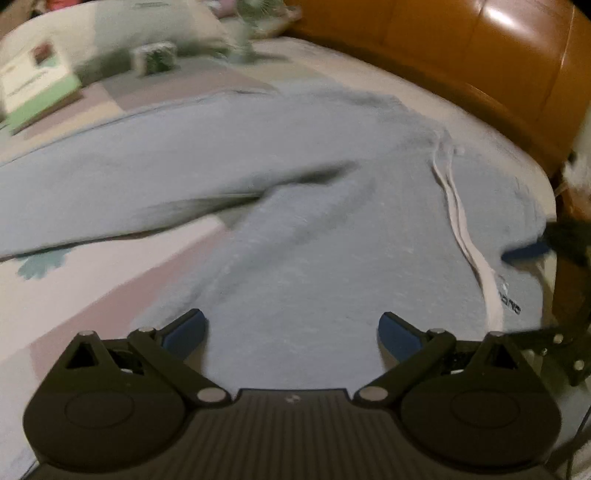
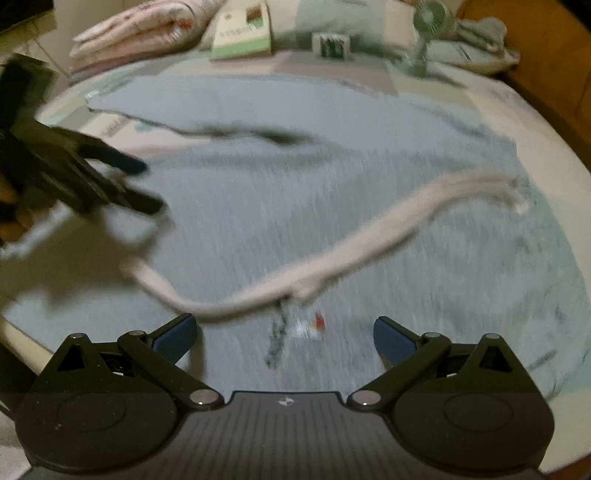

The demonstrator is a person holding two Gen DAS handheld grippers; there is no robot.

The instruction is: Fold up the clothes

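Note:
Light blue-grey trousers (image 1: 295, 206) lie spread on a bed, with a white drawstring (image 1: 458, 221) across the waist end. In the right wrist view the same trousers (image 2: 295, 206) fill the middle, the drawstring (image 2: 332, 254) curving over them and a small label (image 2: 308, 325) near my fingers. My left gripper (image 1: 291, 332) hovers open over the fabric, holding nothing. My right gripper (image 2: 284, 336) is open too, just above the waist. The left gripper (image 2: 122, 184) also shows blurred at the left of the right wrist view, held by a hand.
The bed sheet (image 1: 92, 280) is pale pink and white. An orange headboard (image 1: 461, 48) runs along the right. At the far side sit a green-white box (image 2: 242, 33), a small fan (image 2: 424, 33), a small carton (image 2: 330, 44) and folded bedding (image 2: 140, 29).

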